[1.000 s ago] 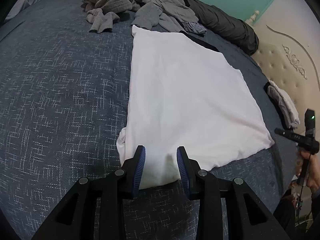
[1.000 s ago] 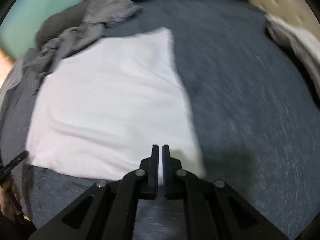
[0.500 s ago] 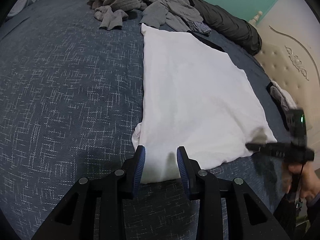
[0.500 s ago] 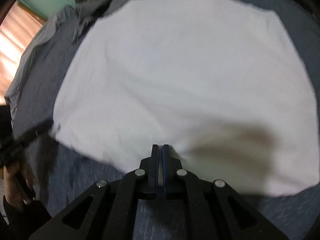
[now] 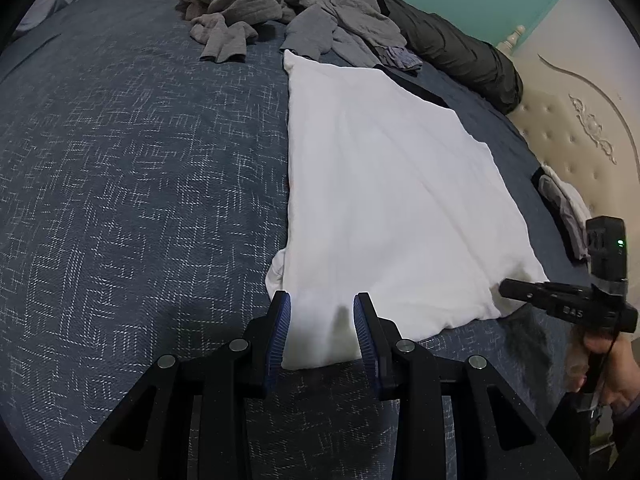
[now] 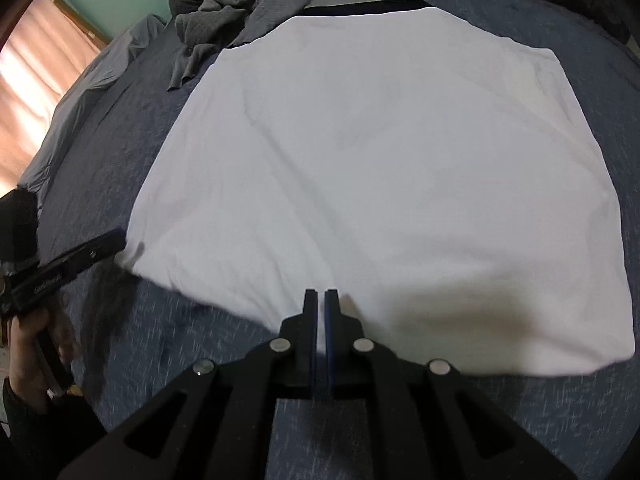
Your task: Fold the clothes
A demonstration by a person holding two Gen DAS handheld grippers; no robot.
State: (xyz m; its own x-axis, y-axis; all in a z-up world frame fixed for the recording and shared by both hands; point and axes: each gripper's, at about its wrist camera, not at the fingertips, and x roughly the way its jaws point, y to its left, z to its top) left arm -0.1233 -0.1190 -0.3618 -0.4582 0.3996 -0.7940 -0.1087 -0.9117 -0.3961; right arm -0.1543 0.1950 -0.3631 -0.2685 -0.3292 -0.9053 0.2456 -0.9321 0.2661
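A white garment (image 5: 392,200) lies spread flat on the blue patterned bedspread (image 5: 140,200). My left gripper (image 5: 322,300) is open, its blue-padded fingers straddling the garment's near left corner, where a small fold sticks out. My right gripper (image 6: 320,294) is shut, with nothing seen between its fingers, and hovers at the near edge of the white garment (image 6: 380,160). In the left wrist view the right gripper (image 5: 506,287) points at the garment's near right corner, a hand holding it. The left gripper (image 6: 118,240) shows at the left of the right wrist view.
Several crumpled grey clothes (image 5: 288,16) are heaped at the far side of the bed, beside a dark duvet (image 5: 452,48). A small stack of folded clothes (image 5: 568,212) lies near the cream headboard (image 5: 572,128). A black item (image 6: 360,8) lies at the garment's far edge.
The right gripper swung from over the bare bedspread to the near edge of the white garment, staying shut. The left gripper shifted slightly along the garment's near corner, still open.
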